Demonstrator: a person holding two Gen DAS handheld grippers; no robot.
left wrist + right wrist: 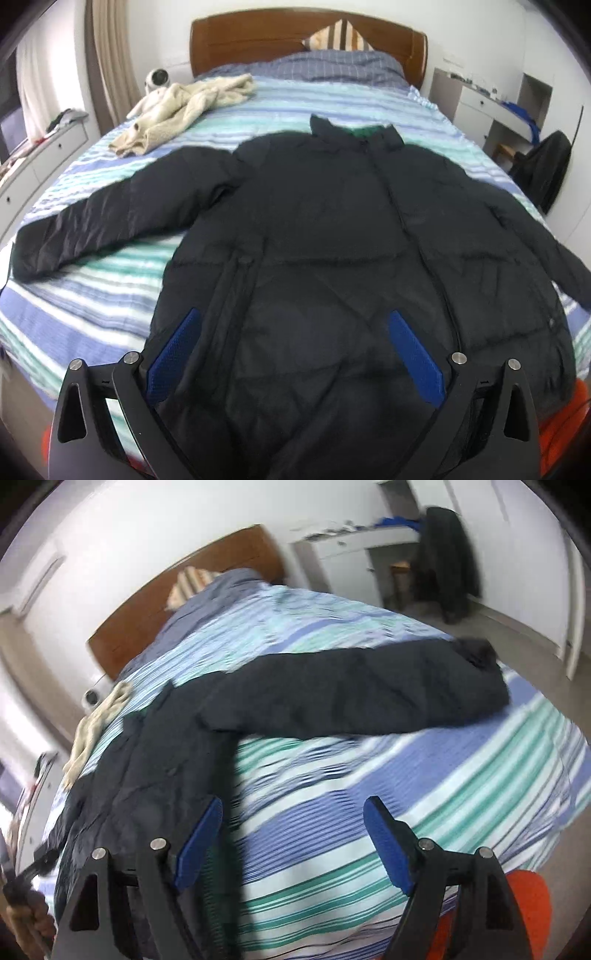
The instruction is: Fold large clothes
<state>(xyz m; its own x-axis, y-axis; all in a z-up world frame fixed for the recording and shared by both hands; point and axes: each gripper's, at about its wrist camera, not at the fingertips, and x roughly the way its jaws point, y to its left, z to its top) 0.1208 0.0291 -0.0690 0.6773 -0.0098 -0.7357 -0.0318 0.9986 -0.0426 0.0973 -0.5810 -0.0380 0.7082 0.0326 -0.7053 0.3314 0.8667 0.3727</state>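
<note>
A large black padded jacket (314, 229) lies spread flat on the striped bed (92, 295), collar toward the headboard, both sleeves stretched out. My left gripper (293, 317) is open and empty, hovering over the jacket's lower front near the hem. In the right wrist view the jacket (155, 760) lies at the left with its right sleeve (369, 698) stretched across the bed. My right gripper (293, 808) is open and empty, over the striped cover beside the jacket's right edge; its left finger (201, 838) is next to the fabric.
A cream fleece garment (184, 107) lies at the bed's far left. A wooden headboard (258, 40) and pillows stand at the far end. White drawers (37, 158) run along the left. A desk and a chair with a dark coat (447, 561) stand at the right. Something orange (528, 904) sits below the bed's near edge.
</note>
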